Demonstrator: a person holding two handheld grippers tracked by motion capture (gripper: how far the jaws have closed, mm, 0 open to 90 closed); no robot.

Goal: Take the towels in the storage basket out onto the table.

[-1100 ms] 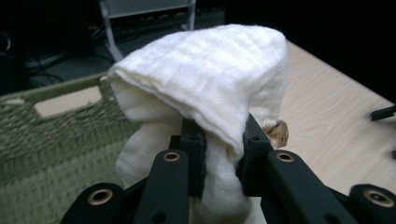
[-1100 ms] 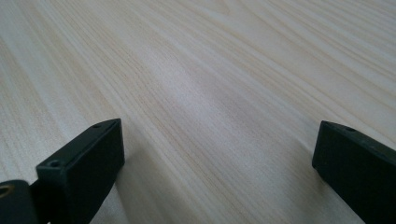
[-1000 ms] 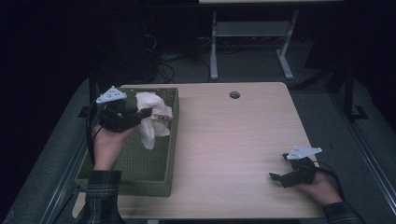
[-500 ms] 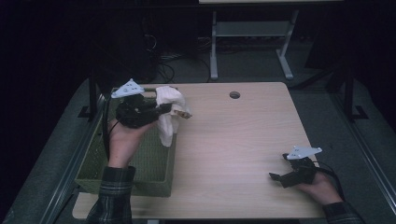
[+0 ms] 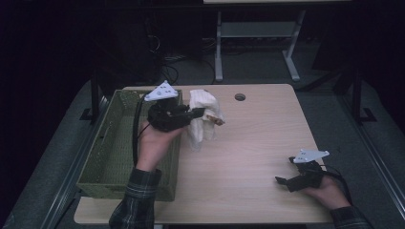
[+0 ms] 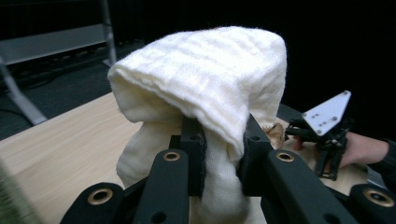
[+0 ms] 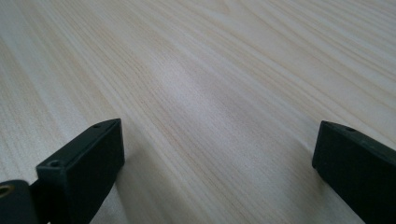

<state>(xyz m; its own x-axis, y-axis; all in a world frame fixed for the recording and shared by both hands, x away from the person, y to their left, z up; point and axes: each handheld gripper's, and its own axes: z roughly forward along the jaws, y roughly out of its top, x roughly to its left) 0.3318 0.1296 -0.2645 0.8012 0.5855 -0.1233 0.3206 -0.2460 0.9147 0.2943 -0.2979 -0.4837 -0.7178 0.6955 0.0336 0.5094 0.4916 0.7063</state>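
Left gripper (image 5: pixel 200 113) has its fingers pinched on a bunched cloth (image 5: pixel 203 119) above the tabletop (image 5: pixel 258 143). Loose folds could slip. Right gripper (image 5: pixel 286 181) rests wide open, empty.

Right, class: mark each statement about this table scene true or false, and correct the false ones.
1. The left gripper has its jaws shut on the cream cloth. True.
2. The cloth lies inside the green basket. False: it hangs from the jaws above the table, beside the basket.
3. The right gripper has its jaws open, with nothing between them. True.
4. The right gripper holds a second cloth. False: only bare wood lies between its jaws.
5. The basket stands at the table's right edge. False: it stands at the left edge in the high view.
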